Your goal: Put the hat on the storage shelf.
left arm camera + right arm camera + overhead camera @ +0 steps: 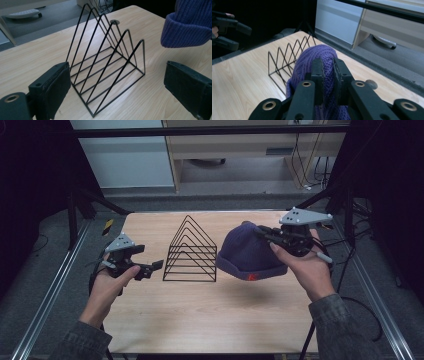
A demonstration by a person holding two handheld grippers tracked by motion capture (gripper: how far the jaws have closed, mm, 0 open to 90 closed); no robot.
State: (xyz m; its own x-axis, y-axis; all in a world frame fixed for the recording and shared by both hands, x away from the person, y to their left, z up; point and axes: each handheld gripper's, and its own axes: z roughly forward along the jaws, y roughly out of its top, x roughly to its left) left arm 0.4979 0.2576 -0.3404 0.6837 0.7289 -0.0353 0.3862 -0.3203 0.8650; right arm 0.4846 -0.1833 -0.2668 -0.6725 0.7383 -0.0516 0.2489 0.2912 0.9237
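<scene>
A purple knit beanie [247, 256] with a small red mark on its cuff hangs above the wooden table [200, 315], casting a shadow below it. My right gripper [262, 233] is shut on the top of the beanie [312, 60], its black pads pinching the knit between them. A black wire rack [190, 251] of triangular dividers stands upright at the table's middle, just left of the beanie. My left gripper [156, 267] is held left of the rack [107, 65], jaws wide apart with nothing between them. The beanie's cuff [186, 30] shows at the upper right of the left gripper view.
Metal frame rails run along both sides of the table. Beyond the far edge are a grey floor, a wooden cabinet [250, 145] and cables [310, 170]. A small round hole [371, 84] sits in the tabletop near the far edge. Bare wood lies in front of the rack.
</scene>
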